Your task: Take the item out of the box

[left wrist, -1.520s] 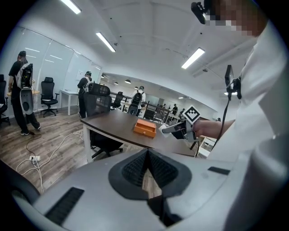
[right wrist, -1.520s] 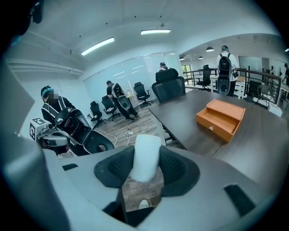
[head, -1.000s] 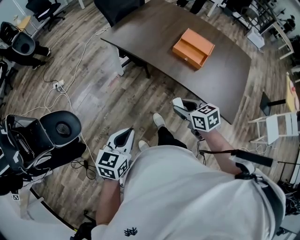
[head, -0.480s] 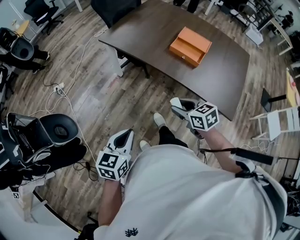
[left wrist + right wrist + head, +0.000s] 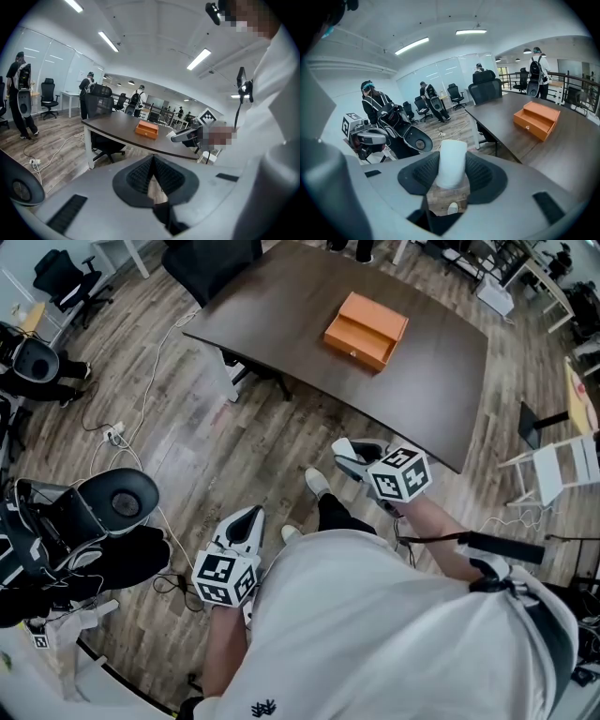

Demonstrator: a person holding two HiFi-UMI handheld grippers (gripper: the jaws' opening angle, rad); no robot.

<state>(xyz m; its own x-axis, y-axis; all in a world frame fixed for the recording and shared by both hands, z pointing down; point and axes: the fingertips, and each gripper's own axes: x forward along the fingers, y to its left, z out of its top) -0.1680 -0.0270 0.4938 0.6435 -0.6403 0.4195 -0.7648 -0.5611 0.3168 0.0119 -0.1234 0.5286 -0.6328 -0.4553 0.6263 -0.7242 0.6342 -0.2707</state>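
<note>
An orange box point(image 5: 366, 331) with its drawer pulled partly out sits on the dark table point(image 5: 281, 296); it also shows in the left gripper view point(image 5: 147, 130) and the right gripper view point(image 5: 536, 119). Both grippers hang well short of the table, over the wooden floor. My right gripper point(image 5: 349, 457) is shut on an upright white roll point(image 5: 452, 164), its pads pressing both sides. My left gripper point(image 5: 246, 519) has its jaws shut together, tips touching point(image 5: 153, 157), with nothing between them. What lies inside the box's drawer cannot be made out.
A black office chair point(image 5: 211, 259) stands at the table's far-left corner. Black equipment point(image 5: 84, 521) and cables point(image 5: 131, 427) lie on the floor to the left. A white folding chair point(image 5: 562, 474) stands at the right. Several people stand in the background point(image 5: 429, 101).
The view has shifted, so the table and orange box sit a little lower and further left in the head view. Both grippers keep their pose and the right keeps its hold.
</note>
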